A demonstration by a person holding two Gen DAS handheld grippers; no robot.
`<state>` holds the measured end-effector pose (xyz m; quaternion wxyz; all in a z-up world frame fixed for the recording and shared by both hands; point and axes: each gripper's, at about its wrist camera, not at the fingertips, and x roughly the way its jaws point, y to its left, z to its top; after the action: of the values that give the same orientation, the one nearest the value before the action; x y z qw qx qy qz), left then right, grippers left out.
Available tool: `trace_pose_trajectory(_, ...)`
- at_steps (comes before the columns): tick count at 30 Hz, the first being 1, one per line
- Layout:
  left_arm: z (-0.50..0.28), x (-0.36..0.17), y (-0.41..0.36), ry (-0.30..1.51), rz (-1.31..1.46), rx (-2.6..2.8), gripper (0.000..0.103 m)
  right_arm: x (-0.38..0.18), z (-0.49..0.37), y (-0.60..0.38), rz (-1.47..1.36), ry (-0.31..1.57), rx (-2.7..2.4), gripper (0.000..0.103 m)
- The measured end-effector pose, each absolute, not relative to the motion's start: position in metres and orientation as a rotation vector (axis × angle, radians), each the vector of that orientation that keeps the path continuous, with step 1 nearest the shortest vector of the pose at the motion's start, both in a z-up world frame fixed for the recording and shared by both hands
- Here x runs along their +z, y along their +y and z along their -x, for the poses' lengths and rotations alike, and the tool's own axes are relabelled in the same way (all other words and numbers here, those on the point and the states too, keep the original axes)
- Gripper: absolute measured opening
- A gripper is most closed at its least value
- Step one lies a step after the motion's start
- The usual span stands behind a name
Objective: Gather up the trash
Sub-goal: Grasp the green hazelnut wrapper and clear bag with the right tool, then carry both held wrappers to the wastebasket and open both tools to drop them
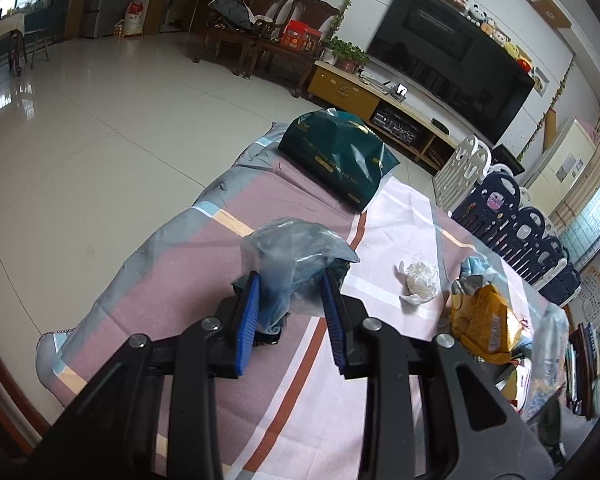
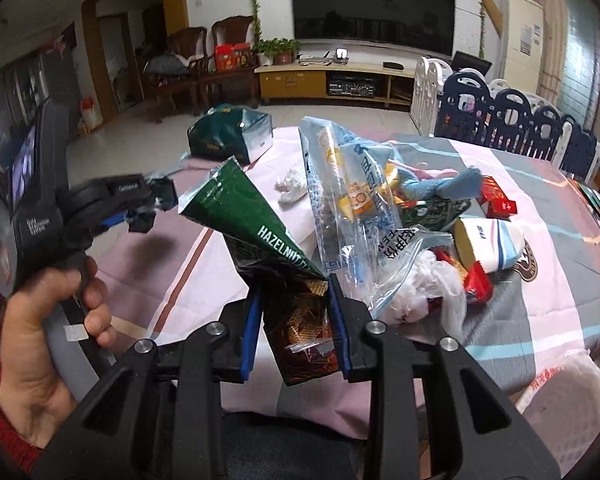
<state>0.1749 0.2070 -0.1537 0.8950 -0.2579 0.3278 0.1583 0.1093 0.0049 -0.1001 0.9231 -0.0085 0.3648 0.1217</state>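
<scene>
My left gripper [image 1: 290, 276] is shut on a crumpled clear plastic bag [image 1: 296, 252] with a dark wrapper inside, held above the striped tablecloth [image 1: 180, 272]. It also shows in the right wrist view [image 2: 144, 208], at the left, gripped by a hand. My right gripper [image 2: 294, 284] is shut on a green hazelnut wafer packet [image 2: 256, 220], held above the table's near edge. A pile of trash lies past it: a clear printed bag [image 2: 352, 208], a paper cup [image 2: 488, 244], red wrappers [image 2: 498, 200]. A white crumpled tissue [image 1: 420, 276] lies on the cloth beside a yellow snack bag [image 1: 480, 320].
A dark green gift bag [image 1: 336, 156] lies on the table's far end. A baby fence [image 1: 512, 220] runs along the right side. A TV cabinet [image 1: 380, 108] and wooden chairs [image 1: 272, 28] stand across the tiled floor.
</scene>
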Motion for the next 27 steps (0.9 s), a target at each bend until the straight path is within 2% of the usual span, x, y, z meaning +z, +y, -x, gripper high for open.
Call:
trace_pose_trajectory(7, -0.156, -0.15, 0.216, 0.638, 0.628, 0.252, 0.032, -0.064, -0.087, -0.046, -0.087, 0.68, 0.193, 0.032)
trace_pose_trajectory(14, -0.129, -0.129, 0.189, 0.554, 0.558, 0.114, 0.032, -0.039, -0.05, -0.129, -0.194, 0.636, 0.098, 0.032)
trace_pose_trajectory(21, -0.095, -0.115, 0.135, 0.577, 0.41, 0.017, 0.032, -0.062, -0.01, -0.207, -0.255, 0.694, 0.022, 0.032)
trace_pose_trajectory(27, -0.073, -0.098, 0.067, 0.619, 0.374, -0.197, 0.032, -0.072, 0.011, -0.234, -0.251, 0.713, 0.002, 0.032)
